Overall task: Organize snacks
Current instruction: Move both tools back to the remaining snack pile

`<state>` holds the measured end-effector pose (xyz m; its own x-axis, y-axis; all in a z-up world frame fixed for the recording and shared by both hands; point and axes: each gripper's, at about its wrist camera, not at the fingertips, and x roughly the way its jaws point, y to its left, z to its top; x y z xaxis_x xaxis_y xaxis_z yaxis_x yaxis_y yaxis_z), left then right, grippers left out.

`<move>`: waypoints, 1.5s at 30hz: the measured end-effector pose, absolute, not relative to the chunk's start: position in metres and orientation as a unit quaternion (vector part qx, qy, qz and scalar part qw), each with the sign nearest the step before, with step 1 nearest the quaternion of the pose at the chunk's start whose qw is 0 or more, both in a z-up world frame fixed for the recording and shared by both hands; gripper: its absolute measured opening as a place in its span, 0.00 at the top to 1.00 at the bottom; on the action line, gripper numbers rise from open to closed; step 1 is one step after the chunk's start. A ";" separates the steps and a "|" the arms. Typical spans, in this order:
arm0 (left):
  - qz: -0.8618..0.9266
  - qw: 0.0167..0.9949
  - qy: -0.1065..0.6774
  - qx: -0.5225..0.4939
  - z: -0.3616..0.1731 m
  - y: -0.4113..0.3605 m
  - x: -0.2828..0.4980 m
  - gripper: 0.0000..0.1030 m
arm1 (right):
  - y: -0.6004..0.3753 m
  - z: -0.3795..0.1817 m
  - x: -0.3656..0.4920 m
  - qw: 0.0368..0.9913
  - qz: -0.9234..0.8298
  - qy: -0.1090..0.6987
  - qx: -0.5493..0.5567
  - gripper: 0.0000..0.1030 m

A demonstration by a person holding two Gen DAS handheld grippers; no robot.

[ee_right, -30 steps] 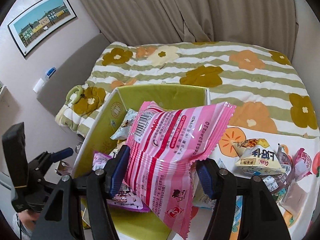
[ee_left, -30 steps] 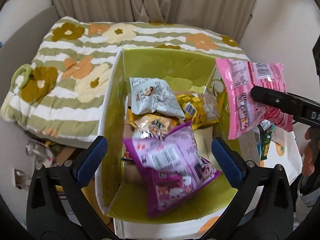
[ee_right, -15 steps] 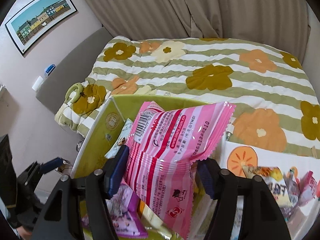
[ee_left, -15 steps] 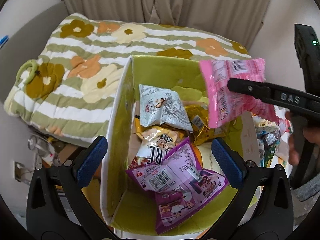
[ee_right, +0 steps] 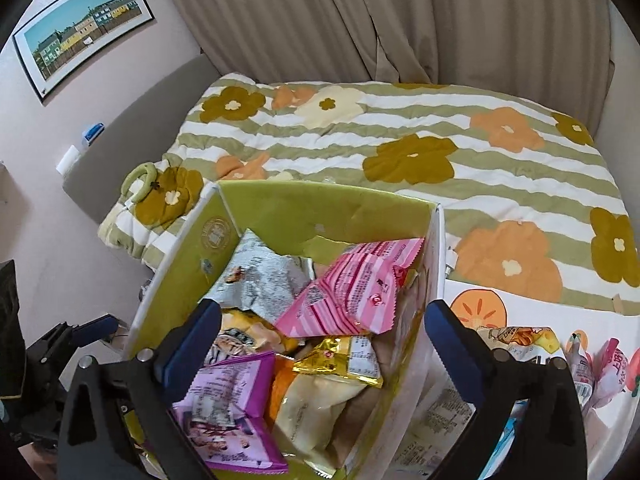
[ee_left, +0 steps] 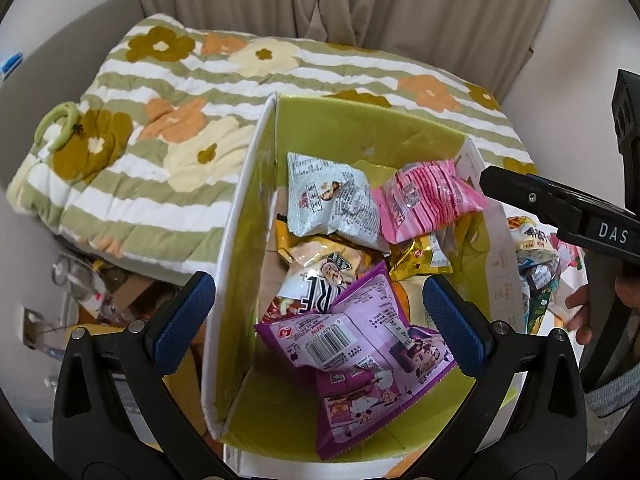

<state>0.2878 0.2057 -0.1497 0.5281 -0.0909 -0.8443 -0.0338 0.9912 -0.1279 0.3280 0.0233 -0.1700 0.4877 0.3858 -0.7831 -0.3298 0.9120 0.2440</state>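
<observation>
A green-lined cardboard box point(ee_left: 344, 128) point(ee_right: 304, 204) stands against the bed and holds several snack packets. A pink striped packet point(ee_left: 424, 204) point(ee_right: 352, 288) lies free on the pile at the box's far right. A purple packet point(ee_left: 368, 344) point(ee_right: 228, 404), a pale grey packet point(ee_left: 332, 200) point(ee_right: 260, 276) and a gold packet point(ee_left: 420, 258) point(ee_right: 344, 356) lie beside it. My left gripper point(ee_left: 316, 320) hovers open and empty over the box's near left. My right gripper point(ee_right: 324, 340) hovers open and empty above the box; its arm point(ee_left: 560, 208) shows in the left wrist view.
A floral striped quilt point(ee_right: 440, 152) covers the bed behind the box. More loose snack packets point(ee_right: 520, 340) point(ee_left: 534, 248) lie on a white cloth with orange prints, right of the box. Clutter lies on the floor point(ee_left: 92, 288) left of the box.
My right gripper carried the pink packet over the box, opened, and the packet dropped onto the pile. The left gripper stayed open above the box.
</observation>
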 end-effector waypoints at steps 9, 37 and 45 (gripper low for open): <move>-0.026 0.892 0.448 -0.047 -0.113 0.207 0.258 0.00 | 0.025 -0.134 0.295 0.882 0.196 0.428 0.034 0.02; -0.094 0.912 0.399 -0.012 -0.070 0.017 0.180 0.00 | -0.165 -0.075 0.142 0.933 0.071 0.351 0.030 0.02; -0.084 0.892 0.443 0.014 -0.117 -0.058 0.174 0.00 | -0.234 -0.115 0.135 0.915 0.071 0.394 0.048 0.02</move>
<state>0.1735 -0.0584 -0.1170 0.5931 -0.1386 -0.7931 0.1627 0.9854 -0.0505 0.1352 -0.2343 -0.1147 0.6790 0.1676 -0.7147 -0.0915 0.9853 0.1441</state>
